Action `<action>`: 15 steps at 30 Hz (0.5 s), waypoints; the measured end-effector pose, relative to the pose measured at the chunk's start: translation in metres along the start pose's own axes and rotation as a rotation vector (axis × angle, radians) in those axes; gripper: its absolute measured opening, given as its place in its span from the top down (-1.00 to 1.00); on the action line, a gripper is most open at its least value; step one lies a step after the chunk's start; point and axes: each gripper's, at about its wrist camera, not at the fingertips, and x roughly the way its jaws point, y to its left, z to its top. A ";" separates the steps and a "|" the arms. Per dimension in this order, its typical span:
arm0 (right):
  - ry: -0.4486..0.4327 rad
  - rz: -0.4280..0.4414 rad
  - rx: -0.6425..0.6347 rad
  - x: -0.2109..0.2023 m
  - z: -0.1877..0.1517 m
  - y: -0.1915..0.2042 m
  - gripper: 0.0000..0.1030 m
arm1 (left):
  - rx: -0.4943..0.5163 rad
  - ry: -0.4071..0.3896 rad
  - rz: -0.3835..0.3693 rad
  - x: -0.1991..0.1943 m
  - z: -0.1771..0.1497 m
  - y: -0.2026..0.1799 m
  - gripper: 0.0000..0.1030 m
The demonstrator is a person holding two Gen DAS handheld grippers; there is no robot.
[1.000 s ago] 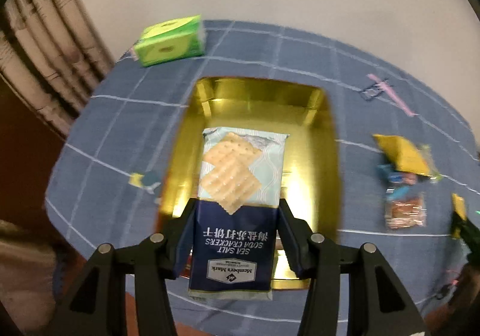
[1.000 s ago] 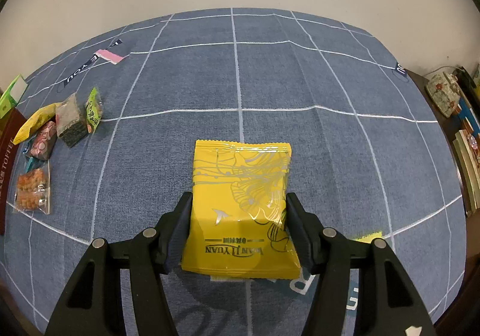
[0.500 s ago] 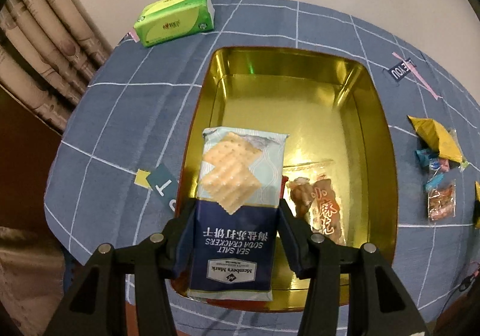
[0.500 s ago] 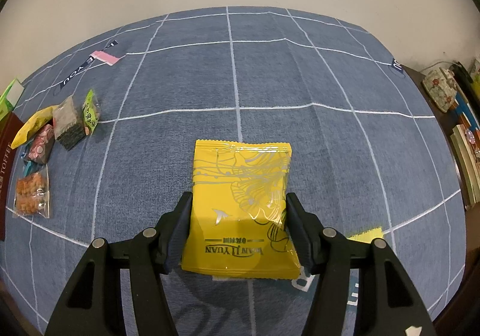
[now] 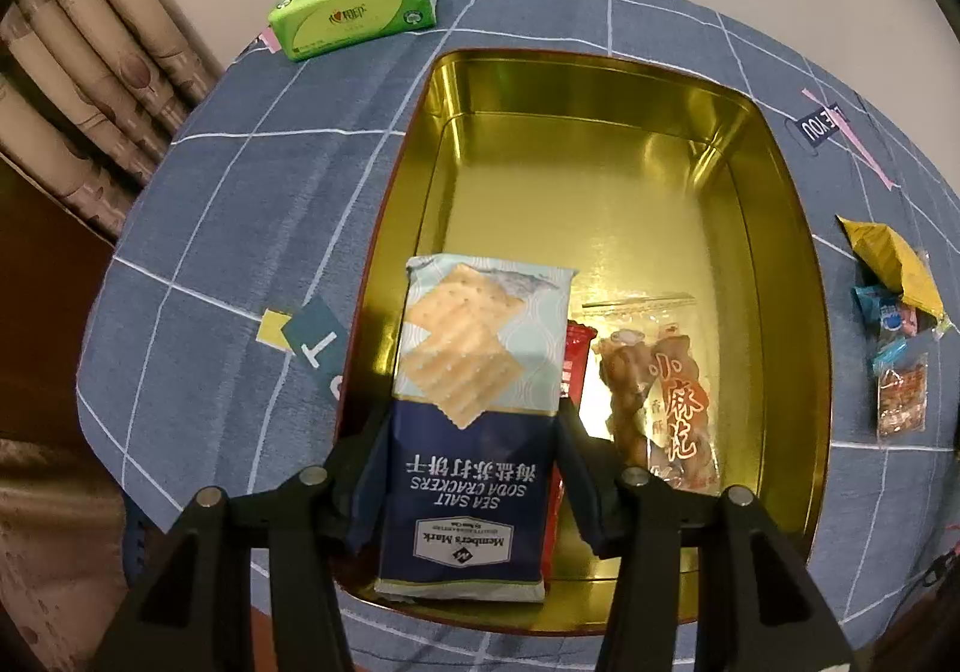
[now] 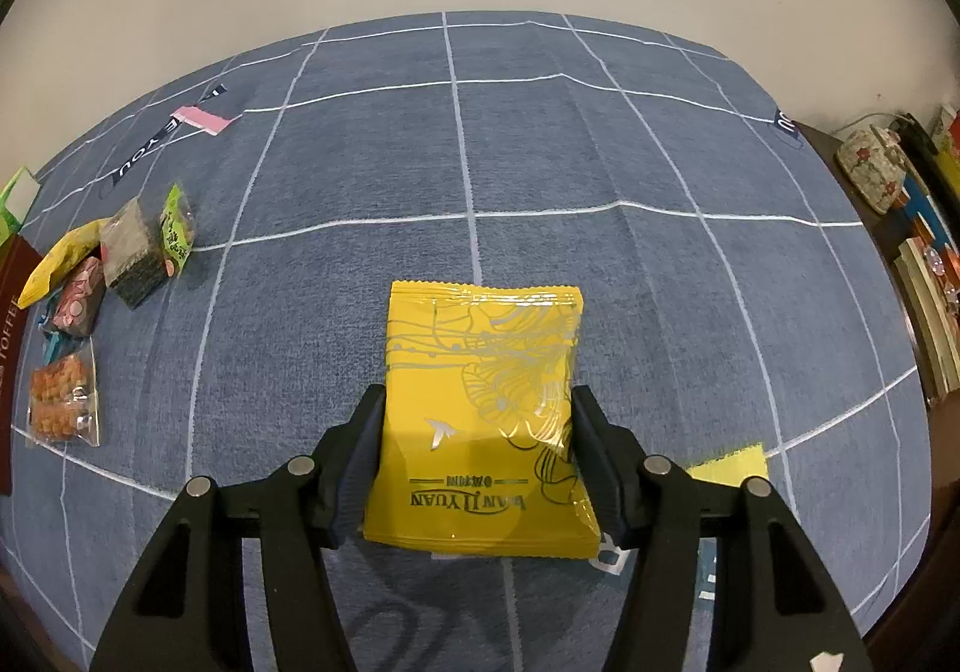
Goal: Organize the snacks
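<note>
Gripping a pack of soda crackers (image 5: 474, 420) by its sides, the left hand-held gripper (image 5: 471, 468) holds it low in the frame over the near left part of the gold tin (image 5: 600, 180). Inside the tin, right of the crackers, lie a red packet (image 5: 577, 366) and a clear bag of twisted snacks (image 5: 660, 402). A green tissue pack (image 5: 354, 3) sits on the bench (image 5: 252, 228) at upper left. In the right view, the right hand-held gripper (image 6: 477, 462) is clamped on a yellow packet (image 6: 480, 408) at lower centre; it seems lifted off the cloth, though that is hard to judge. Small loose snacks (image 6: 90, 306) cluster at far left.
</note>
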 end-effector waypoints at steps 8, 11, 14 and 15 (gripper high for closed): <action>0.003 -0.007 0.013 -0.003 -0.002 0.003 -0.08 | 0.032 -0.047 0.022 -0.010 -0.004 -0.006 -0.15; -0.005 -0.014 0.013 -0.008 -0.003 0.004 -0.08 | 0.027 -0.099 0.022 -0.022 -0.006 -0.005 -0.15; -0.014 -0.015 0.013 -0.017 -0.001 0.009 -0.08 | 0.025 -0.147 0.009 -0.034 -0.011 -0.004 -0.15; -0.023 -0.014 0.010 -0.022 0.000 0.011 -0.08 | 0.024 -0.155 0.005 -0.037 -0.013 -0.003 -0.15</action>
